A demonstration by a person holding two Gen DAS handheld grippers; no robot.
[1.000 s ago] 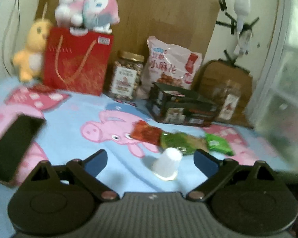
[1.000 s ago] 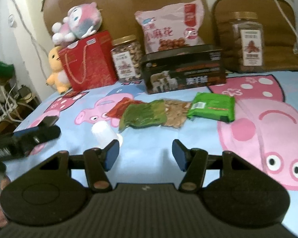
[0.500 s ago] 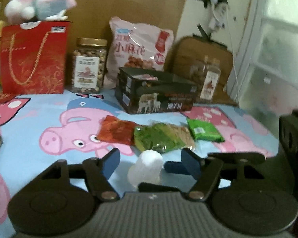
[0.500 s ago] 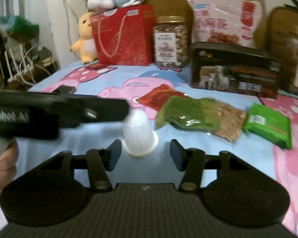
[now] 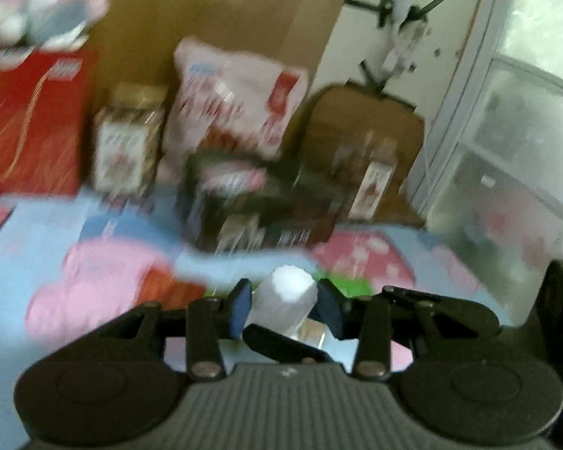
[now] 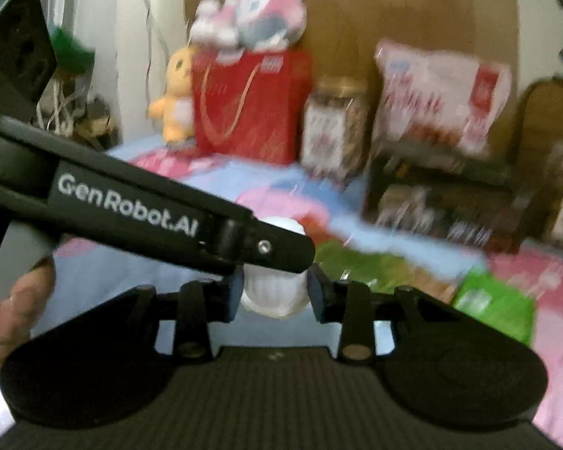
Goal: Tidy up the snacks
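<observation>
I note both tongs closed on one white cup (image 6: 272, 288): right gripper (image 6: 272, 292) low at its base, left gripper (image 5: 283, 302) crosswise above.

A small white ribbed cup (image 6: 272, 292) stands upside down, snack packets (image 6: 379, 268) lying just behind.

A home bedroom: cartoon-pig bedsheet (image 6: 105, 262), plush toys (image 6: 251, 15), cardboard headboard (image 5: 225, 11), snack bags (image 6: 439, 93).
</observation>
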